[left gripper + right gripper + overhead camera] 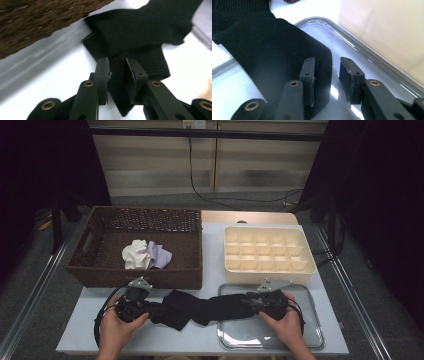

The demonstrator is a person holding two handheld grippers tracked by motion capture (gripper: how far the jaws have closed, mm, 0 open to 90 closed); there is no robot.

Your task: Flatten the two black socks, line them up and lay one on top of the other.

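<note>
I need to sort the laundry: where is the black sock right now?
In the high view the black sock lies along the table's near edge, in front of the wicker basket, its right end reaching onto the clear tray.

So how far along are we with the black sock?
Early. The black sock lies stretched between table and clear tray. The left hand-held gripper pinches its ribbed cuff; the right hand-held gripper stands open at the toe end. Folding is left, and the divided box has no sock in it.
</note>
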